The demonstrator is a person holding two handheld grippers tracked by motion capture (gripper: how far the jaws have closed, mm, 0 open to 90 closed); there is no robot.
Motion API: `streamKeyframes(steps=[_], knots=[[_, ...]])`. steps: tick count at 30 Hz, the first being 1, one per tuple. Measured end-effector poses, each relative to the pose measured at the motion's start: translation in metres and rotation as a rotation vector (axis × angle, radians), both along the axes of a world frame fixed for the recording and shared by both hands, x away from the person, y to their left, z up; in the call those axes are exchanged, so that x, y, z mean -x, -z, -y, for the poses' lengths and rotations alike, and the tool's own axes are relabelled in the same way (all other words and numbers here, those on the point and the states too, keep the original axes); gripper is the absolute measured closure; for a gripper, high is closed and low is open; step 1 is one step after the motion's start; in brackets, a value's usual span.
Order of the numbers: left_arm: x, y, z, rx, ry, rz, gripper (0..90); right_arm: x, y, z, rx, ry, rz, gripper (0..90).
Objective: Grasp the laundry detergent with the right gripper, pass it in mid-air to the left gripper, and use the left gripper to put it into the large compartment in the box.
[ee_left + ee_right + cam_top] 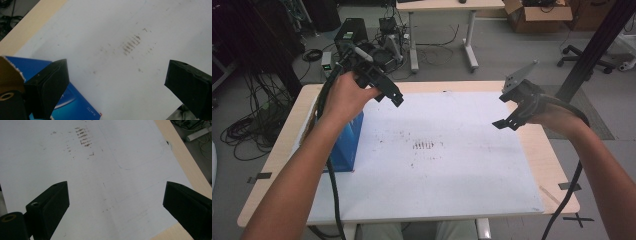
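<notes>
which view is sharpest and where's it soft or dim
High view: evenly lit and sharpest, with the white sheet bright and the room's far left dark. Left gripper view: close black jaws soft, blue box print slightly blurred. Right gripper view: brown smudges fairly crisp, jaws soft and nearly featureless.

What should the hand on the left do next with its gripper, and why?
Probably lower the left gripper toward the blue box and line its jaws up on the open top. The jaws stand wide apart with nothing between them, the gripper hangs above the white sheet, and the box stands just below that hand, nearest to it. The right gripper is open too, and farther off.
</notes>
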State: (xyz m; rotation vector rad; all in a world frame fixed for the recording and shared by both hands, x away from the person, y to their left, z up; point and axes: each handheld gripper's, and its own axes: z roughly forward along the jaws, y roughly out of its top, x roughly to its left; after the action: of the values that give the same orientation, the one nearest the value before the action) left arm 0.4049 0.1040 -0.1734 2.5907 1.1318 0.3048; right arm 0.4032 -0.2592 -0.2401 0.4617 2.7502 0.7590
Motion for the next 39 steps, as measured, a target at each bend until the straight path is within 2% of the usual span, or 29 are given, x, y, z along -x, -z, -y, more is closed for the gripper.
streamKeyframes(steps=[5, 11, 15, 24, 34, 39], knots=[[-0.002, 0.009, 0.011, -0.01, 0.081, -0.021, 6.1, -0.001, 0.0, 0.001, -0.004, 0.006, -0.005, 6.3], [-0.001, 0.016, 0.019, -0.017, 0.135, -0.041, 6.3, -0.002, 0.002, -0.001, -0.007, 0.01, -0.01, 6.2], [0.004, 0.021, 0.024, -0.027, 0.187, -0.056, 6.3, -0.002, 0.003, -0.003, -0.007, 0.008, -0.012, 6.2], [0.019, 0.024, 0.035, -0.032, 0.31, -0.05, 6.4, -0.003, 0.004, -0.007, -0.014, 0.01, -0.019, 6.2], [0.025, 0.027, 0.047, -0.039, 0.393, -0.059, 6.4, -0.005, 0.005, -0.007, -0.019, 0.015, -0.019, 6.0], [0.027, 0.03, 0.052, -0.049, 0.405, -0.066, 6.6, -0.006, 0.006, -0.009, -0.016, 0.006, -0.02, 6.0]])
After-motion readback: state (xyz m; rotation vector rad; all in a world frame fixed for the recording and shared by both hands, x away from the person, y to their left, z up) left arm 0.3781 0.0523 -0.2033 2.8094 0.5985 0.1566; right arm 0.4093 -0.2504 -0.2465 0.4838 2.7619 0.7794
